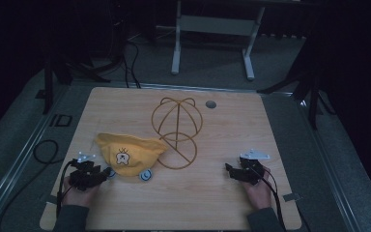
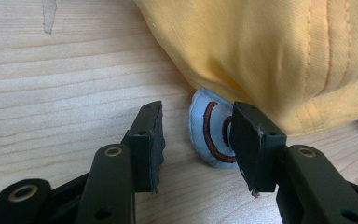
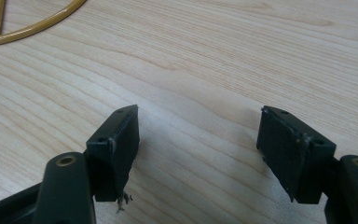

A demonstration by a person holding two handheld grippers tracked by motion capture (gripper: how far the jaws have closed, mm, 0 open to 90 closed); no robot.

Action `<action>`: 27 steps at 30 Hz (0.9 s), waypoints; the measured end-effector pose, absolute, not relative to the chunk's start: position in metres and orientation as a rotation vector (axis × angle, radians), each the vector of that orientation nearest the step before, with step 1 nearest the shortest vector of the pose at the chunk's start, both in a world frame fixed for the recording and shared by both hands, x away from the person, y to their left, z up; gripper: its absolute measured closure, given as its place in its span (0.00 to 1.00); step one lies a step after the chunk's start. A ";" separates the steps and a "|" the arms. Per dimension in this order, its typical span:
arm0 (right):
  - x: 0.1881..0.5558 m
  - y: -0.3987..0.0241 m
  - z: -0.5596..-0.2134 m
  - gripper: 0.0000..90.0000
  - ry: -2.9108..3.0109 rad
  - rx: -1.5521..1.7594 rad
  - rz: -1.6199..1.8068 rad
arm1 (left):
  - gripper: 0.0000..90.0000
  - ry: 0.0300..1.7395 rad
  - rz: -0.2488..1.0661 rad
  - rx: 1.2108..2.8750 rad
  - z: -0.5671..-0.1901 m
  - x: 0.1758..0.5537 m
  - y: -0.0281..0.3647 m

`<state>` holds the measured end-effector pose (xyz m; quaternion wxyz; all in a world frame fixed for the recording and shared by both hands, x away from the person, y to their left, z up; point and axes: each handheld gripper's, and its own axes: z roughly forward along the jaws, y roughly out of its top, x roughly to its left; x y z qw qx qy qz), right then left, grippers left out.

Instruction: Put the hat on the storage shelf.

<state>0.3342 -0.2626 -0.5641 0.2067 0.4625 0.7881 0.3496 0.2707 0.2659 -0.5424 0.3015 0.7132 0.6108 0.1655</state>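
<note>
A soft yellow cloth cap (image 1: 128,153) with a little cartoon face on it lies flat on the light wooden table (image 1: 212,203), near the left edge and a bit toward the near edge. Its long side runs left to right. Two small round blue ears with brown rings poke out from its near rim. One blue ear (image 2: 212,135) is by the left gripper (image 1: 107,173), and the other blue ear (image 1: 146,175) is further right.

In the left gripper view the jaws are spread apart. The near ear sits in the gap between them, and the right jaw partly covers it. I cannot tell if a jaw touches it.

Just right of the cap, near the middle of the table, stands a gold wire hat stand (image 1: 176,130) shaped like a round head with two small ears.

The right gripper (image 1: 231,170) rests near the right edge. Its jaws are spread wide over bare wood.
</note>
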 end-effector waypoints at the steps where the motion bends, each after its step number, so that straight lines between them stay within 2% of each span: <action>1: 0.334 -0.263 -0.564 0.33 2.194 1.289 0.974 | 0.61 1.619 0.438 1.897 -0.543 0.271 0.266; 16: 0.334 -0.263 -0.564 0.33 2.195 1.288 0.974 | 0.63 1.644 0.431 1.914 -0.547 0.270 0.262; 18: 0.334 -0.263 -0.564 0.33 2.195 1.288 0.974 | 0.66 1.641 0.428 1.914 -0.547 0.269 0.261; 25: 0.334 -0.263 -0.564 0.33 2.195 1.288 0.974 | 0.90 1.635 0.379 1.921 -0.544 0.267 0.260; 27: 0.334 -0.263 -0.564 0.33 2.195 1.288 0.974 | 0.93 1.640 0.372 1.918 -0.542 0.266 0.260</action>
